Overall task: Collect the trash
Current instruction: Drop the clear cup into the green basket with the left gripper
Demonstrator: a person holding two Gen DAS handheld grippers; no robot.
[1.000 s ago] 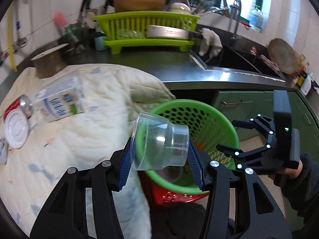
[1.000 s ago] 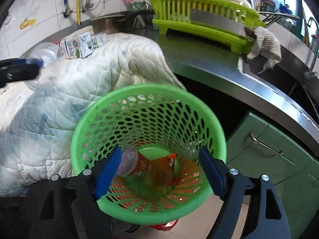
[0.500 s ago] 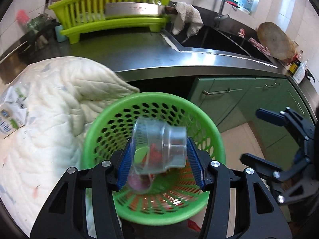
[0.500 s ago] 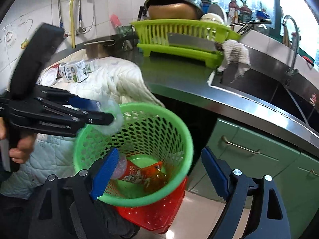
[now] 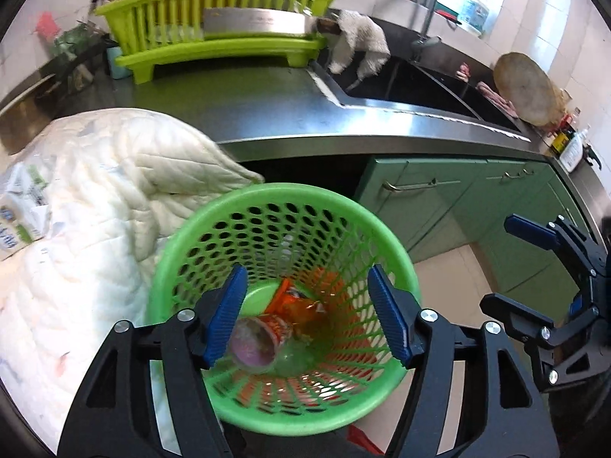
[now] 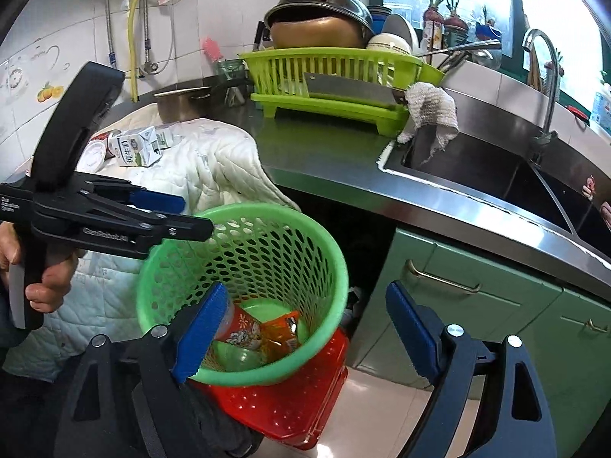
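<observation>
The left gripper (image 5: 307, 311) hangs over the green basket (image 5: 284, 198), its jaws opening with nothing between them; a clear cup (image 5: 292, 358) lies at the bottom beside a red cup (image 5: 263, 337). The right gripper (image 6: 303, 334) stands open and empty at the basket's three o'clock. Best to lift straight clear of the rim, then swing toward ten o'clock for the milk carton (image 6: 139, 149) on the white cloth (image 6: 225, 164).

The left wrist view looks steeply down from close above into the green basket (image 5: 282, 236). The right wrist view sits lower and right of it, facing left toward the far desk (image 6: 328, 141). Both share basket, dish rack (image 5: 214, 11) and sink (image 6: 492, 175).
</observation>
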